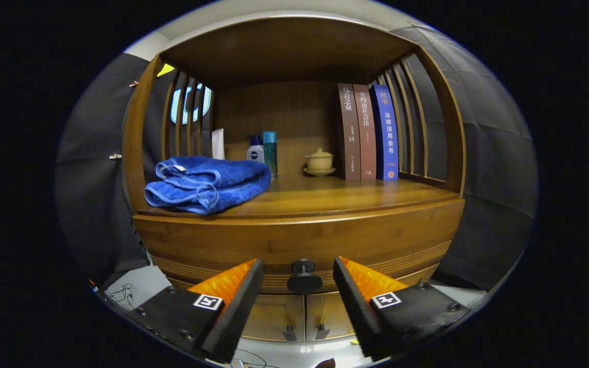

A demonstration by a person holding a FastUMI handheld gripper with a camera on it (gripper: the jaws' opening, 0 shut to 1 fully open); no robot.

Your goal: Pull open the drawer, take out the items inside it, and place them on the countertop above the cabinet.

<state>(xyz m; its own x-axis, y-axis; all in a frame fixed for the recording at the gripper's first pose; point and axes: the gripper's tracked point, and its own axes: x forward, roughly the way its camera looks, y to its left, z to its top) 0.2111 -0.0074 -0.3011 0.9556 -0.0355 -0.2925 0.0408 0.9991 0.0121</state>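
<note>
Lining up on the drawer knob (304,276), I had the gripper (298,278) spread wide, its fingers standing apart with the knob between their tips and neither one touching it. The drawer (299,245) itself was shut, its front flush under the countertop (325,197), so whatever sat inside it was hidden from me.

My worry was the grab. That knob was small and round, and if I closed off-centre the pads could slide off its curved rim and I would pull away with nothing. Closing too shallow, on the cap alone, looked just as risky; I judged the neck behind it the safer bite. I could not tell how far the fingertips still were from the drawer front, so pushing in blindly might have knocked them against the wood.

A crooked pull was the next hazard, since a drawer dragged at an angle tends to bind.

Up top, a folded blue towel (206,183) lay near the left front edge, with bottles (264,151), a small lidded cup (319,161) and three books (368,132) behind. The bare wood on the right looked the safest landing spot; setting down near the towel risked nudging it off.
</note>
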